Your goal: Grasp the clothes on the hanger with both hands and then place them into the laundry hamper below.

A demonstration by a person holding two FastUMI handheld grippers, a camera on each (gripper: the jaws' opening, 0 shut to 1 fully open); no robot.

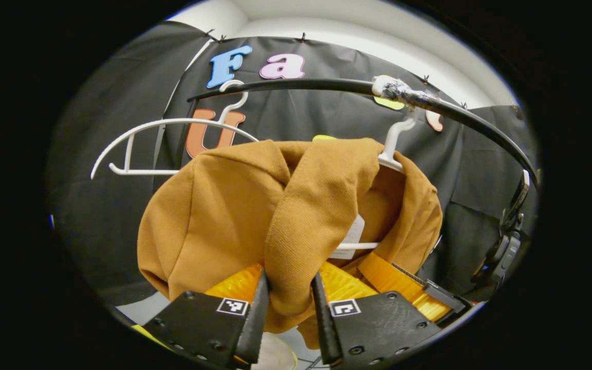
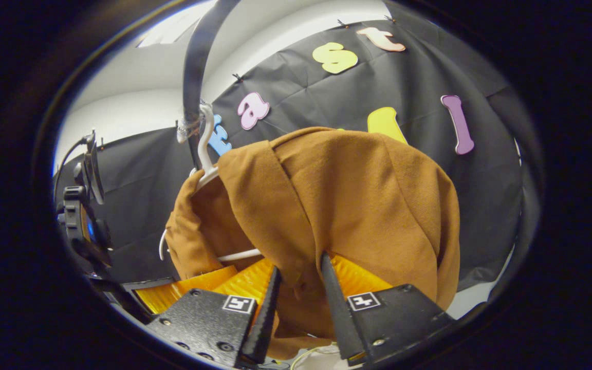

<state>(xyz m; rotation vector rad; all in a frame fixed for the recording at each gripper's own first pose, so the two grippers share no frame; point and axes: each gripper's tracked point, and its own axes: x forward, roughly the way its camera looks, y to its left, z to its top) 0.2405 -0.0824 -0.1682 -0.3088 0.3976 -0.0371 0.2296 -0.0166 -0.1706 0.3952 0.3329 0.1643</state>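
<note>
**Lift the garment clear of the hanger**

The brown garment (image 1: 285, 205) hangs on its white hanger (image 1: 393, 139) under the black rail (image 1: 327, 85). My left gripper (image 1: 290, 303) and right gripper (image 2: 300, 298) each pinch a fold. I'd lift evenly, so the hanger doesn't snag.

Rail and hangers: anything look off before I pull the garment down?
Yes. The rail has a lumpy wrap of tape where the garment's hanger hooks on. The brown garment hangs bunched, not spread.

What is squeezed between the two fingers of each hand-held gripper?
Brown garment cloth: a fold sits between the left hand-held gripper fingers in the left gripper view, likewise the right hand-held gripper in its view.
</note>
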